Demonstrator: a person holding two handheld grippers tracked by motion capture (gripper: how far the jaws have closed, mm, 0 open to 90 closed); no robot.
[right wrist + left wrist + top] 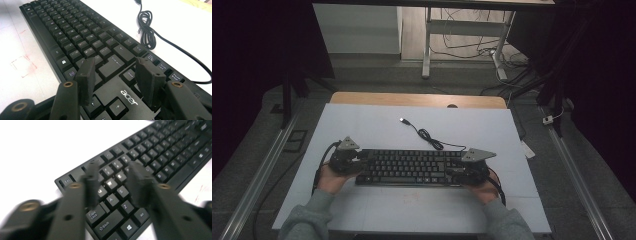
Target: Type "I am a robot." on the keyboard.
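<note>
Now, high view: we see a black keyboard (409,167) lying flat on the white table top (377,130), near the edge closest to the person, its long side running left to right.
Left gripper, high view: the left gripper (354,161) sits at the keyboard's left end, held by the person's left hand (331,177); we cannot tell from above how its jaws stand.
Right gripper, high view: the right gripper (457,171) sits over the keyboard's right end, held by the right hand (486,187).
Cable, high view: the keyboard's black cable (432,140) runs off the far edge, coils once, and ends in a USB plug (403,120) lying loose on the table.
Left gripper view: our jaws are blurred but stand apart, released, hovering over the Q, W, A and S keys, with the Caps Lock key (93,215) just below them.
Right gripper view: the jaws are spread wide and grip nothing; between them we see the Enter key (113,64) and the Delete key (130,74).
Logo, right gripper view: white "acer" lettering (128,97) is printed on the case near the arrow keys.
Cable, right gripper view: the coil (147,30) lies on the table just beyond the keyboard's far edge.
</note>
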